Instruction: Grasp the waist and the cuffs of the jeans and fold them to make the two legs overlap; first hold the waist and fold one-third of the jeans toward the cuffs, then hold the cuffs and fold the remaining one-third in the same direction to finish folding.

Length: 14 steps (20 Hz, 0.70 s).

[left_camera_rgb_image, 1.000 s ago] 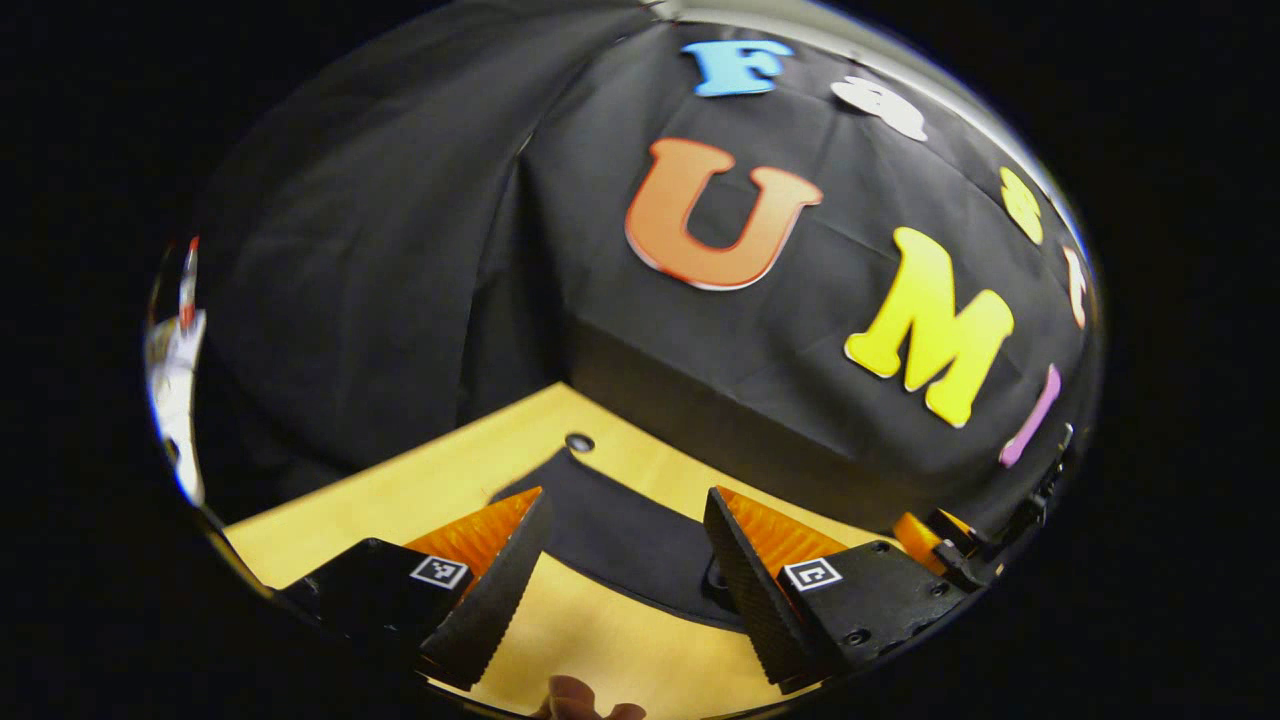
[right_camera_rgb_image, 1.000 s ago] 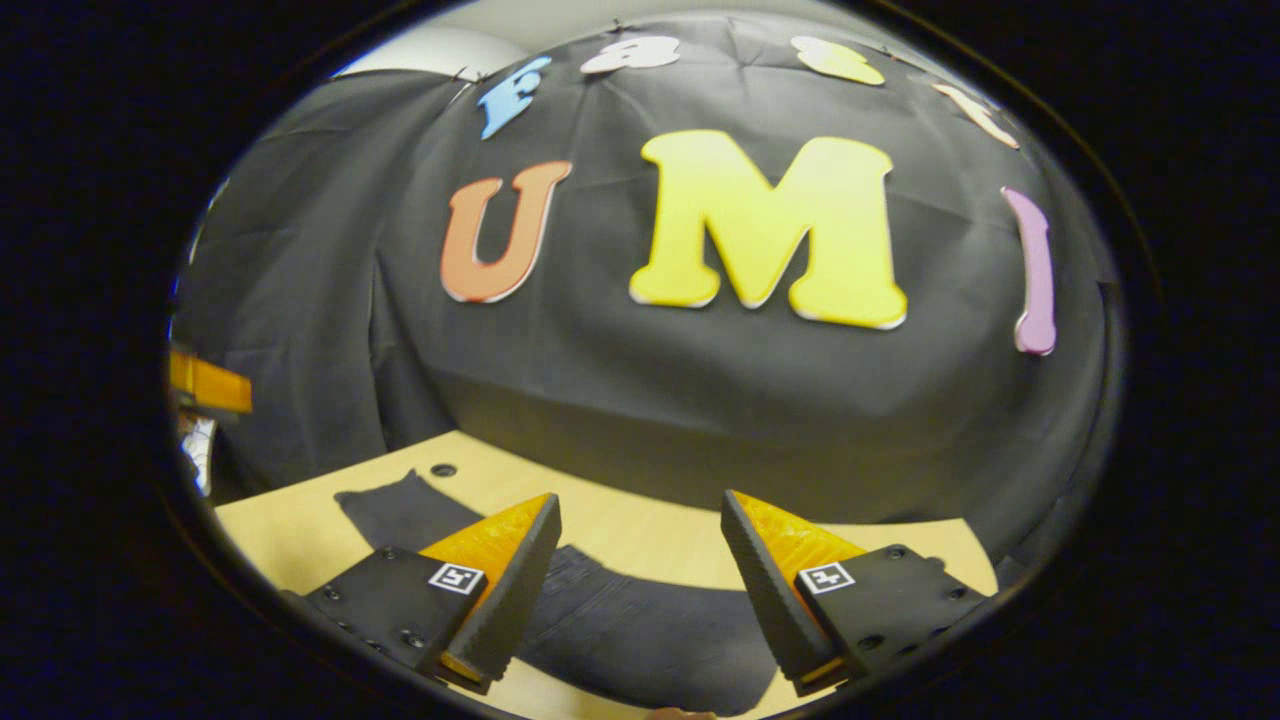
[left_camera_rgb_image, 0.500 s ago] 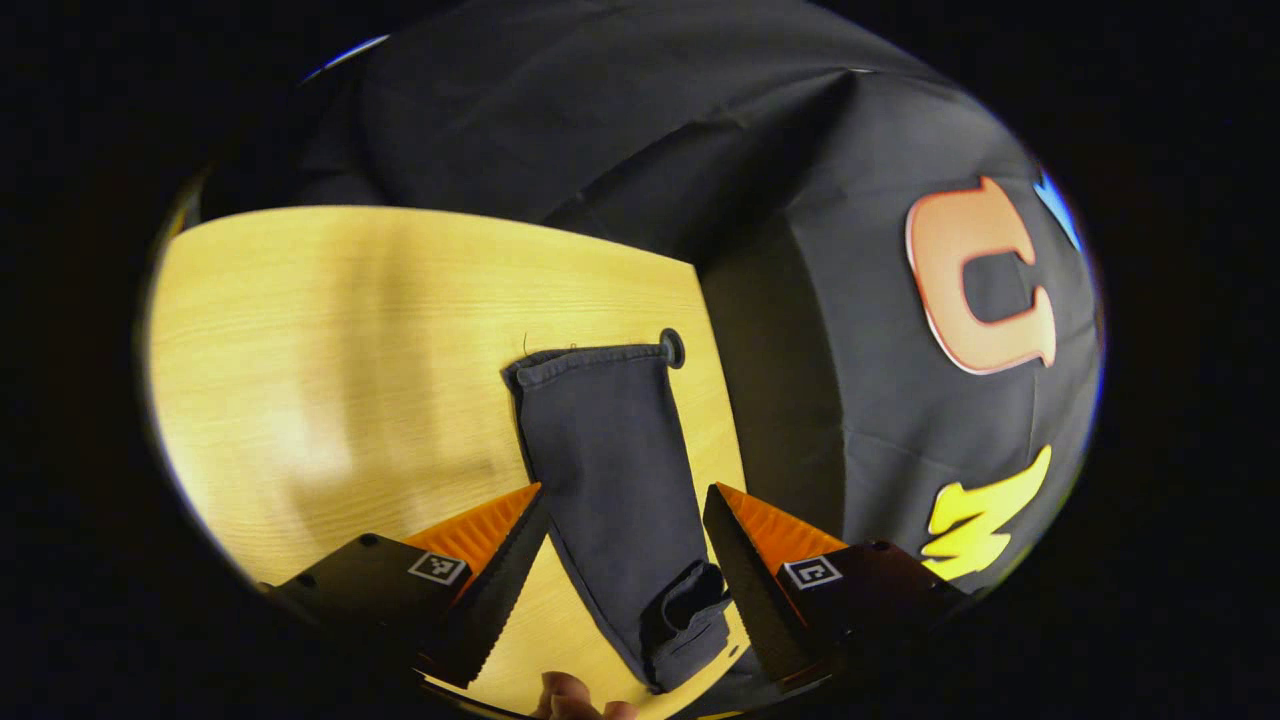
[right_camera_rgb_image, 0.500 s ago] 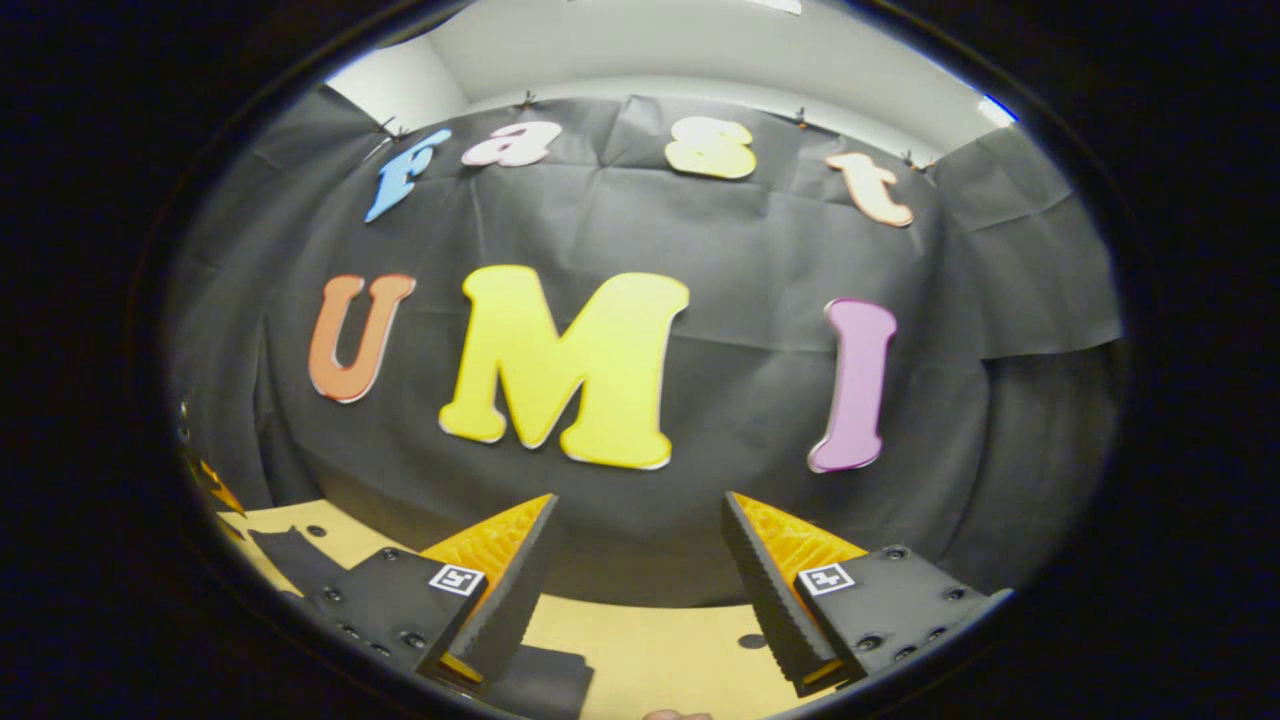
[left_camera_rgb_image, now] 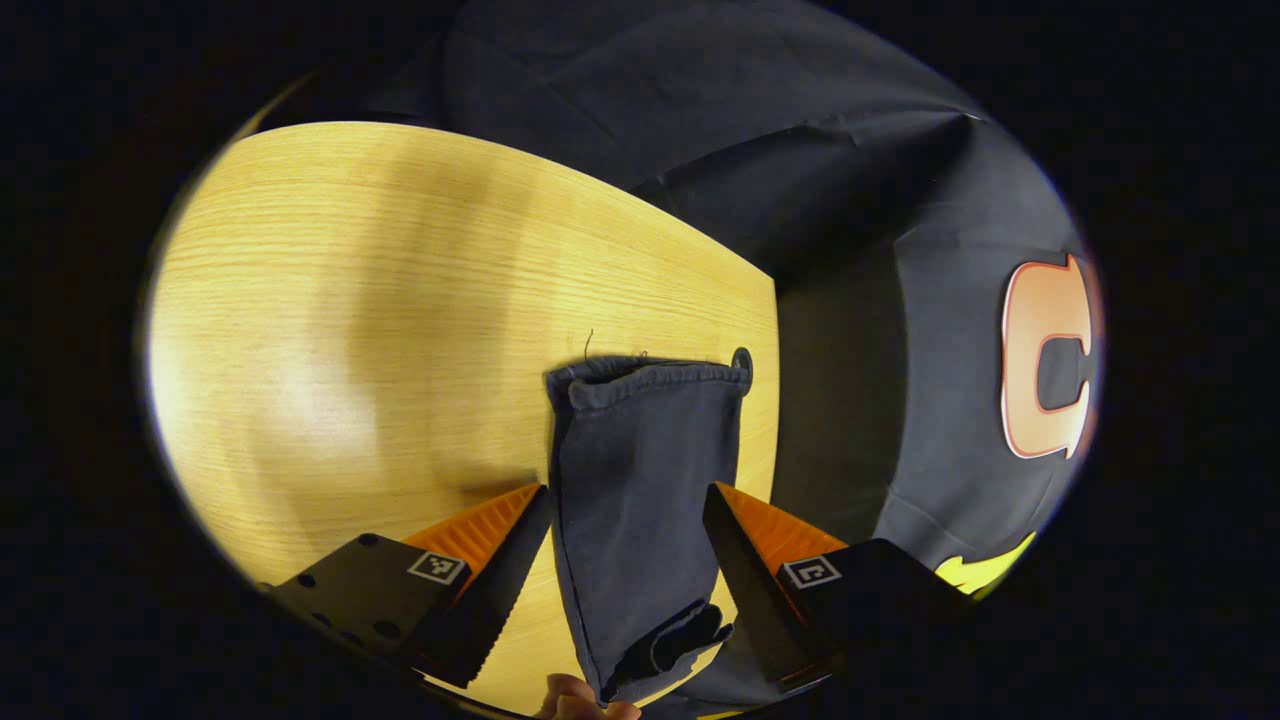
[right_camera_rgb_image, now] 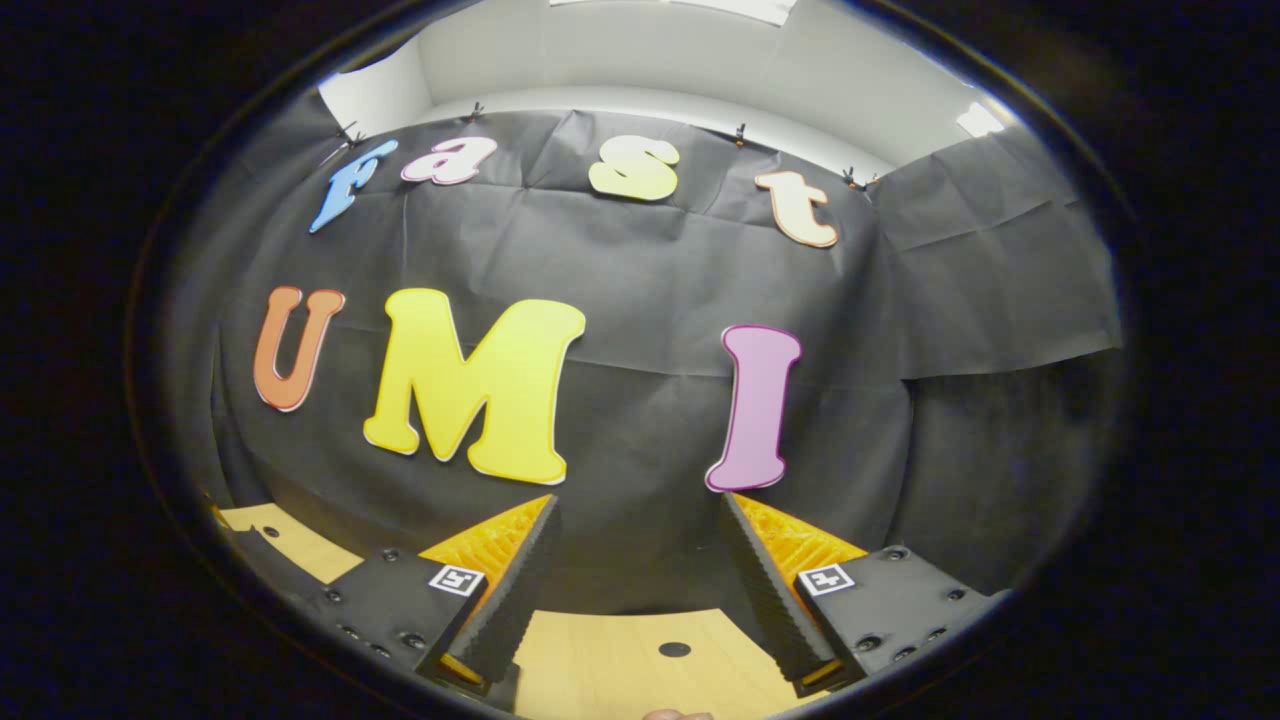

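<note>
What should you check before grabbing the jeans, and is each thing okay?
1. Left gripper open wide enough: ok, its jaws stand apart on either side of the jeans.
2. Left gripper lined up over a jeans leg: ok, the leg runs between the fingers.
3. Cuff lying flat on the table: ok, its hem shows straight near the table's edge.
4. Right gripper open: ok, nothing sits between its jaws.
5. Right gripper aimed at the waist: not ok, it faces the booth's wall.
6. Both legs overlapping: cannot tell, and some cloth is bunched up near the left gripper.
</note>
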Motion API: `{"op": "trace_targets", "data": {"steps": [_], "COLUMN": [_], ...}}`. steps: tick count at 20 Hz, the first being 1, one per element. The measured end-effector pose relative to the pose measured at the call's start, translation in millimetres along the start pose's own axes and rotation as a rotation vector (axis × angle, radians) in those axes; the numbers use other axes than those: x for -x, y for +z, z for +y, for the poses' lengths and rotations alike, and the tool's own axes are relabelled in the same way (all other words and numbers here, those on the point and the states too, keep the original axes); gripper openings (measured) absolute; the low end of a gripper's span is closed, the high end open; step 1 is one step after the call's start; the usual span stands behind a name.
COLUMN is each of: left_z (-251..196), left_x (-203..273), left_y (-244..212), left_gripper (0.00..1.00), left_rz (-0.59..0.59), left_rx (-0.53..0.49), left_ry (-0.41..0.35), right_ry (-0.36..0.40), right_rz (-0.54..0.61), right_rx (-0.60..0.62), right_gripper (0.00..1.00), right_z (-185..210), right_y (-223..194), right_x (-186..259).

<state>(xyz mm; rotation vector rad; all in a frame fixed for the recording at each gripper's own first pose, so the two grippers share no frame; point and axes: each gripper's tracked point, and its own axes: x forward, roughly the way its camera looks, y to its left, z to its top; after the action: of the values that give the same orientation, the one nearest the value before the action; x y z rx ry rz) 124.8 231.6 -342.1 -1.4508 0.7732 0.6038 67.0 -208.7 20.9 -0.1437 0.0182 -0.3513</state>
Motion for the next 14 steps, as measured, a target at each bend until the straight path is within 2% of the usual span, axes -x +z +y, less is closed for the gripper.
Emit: {"op": "trace_targets", "data": {"steps": [3, 10, 11, 13, 14], "left_z": [-4, -20, -14, 10, 5], "left_x": [-8, -26, -31, -39, -37], "left_y": [6, 19, 16, 16, 13], "left_gripper": [0.99, 0.98, 0.97, 0.51, 0.28], "left_rz": [-0.015, -0.037, -0.03, -0.031, -0.039], "left_rx": [0.041, 0.058, 0.051, 0.055, 0.082], "left_ry": [-0.009, -0.072, -0.058, 0.037, 0.008], "right_ry": [-0.013, -0.017, -0.015, -0.015, -0.017], "right_rz": [0.009, 0.032, 0.035, 0.043, 0.045], "right_rx": [-0.011, -0.009, -0.011, -0.009, -0.006], "right_gripper": [0.98, 0.97, 0.97, 0.97, 0.97], "right_z": [-9, -11, -11, -13, -14], "right_y": [-4, -10, -10, -12, -14], "right_x": [-2, -5, -5, -7, -8]}}
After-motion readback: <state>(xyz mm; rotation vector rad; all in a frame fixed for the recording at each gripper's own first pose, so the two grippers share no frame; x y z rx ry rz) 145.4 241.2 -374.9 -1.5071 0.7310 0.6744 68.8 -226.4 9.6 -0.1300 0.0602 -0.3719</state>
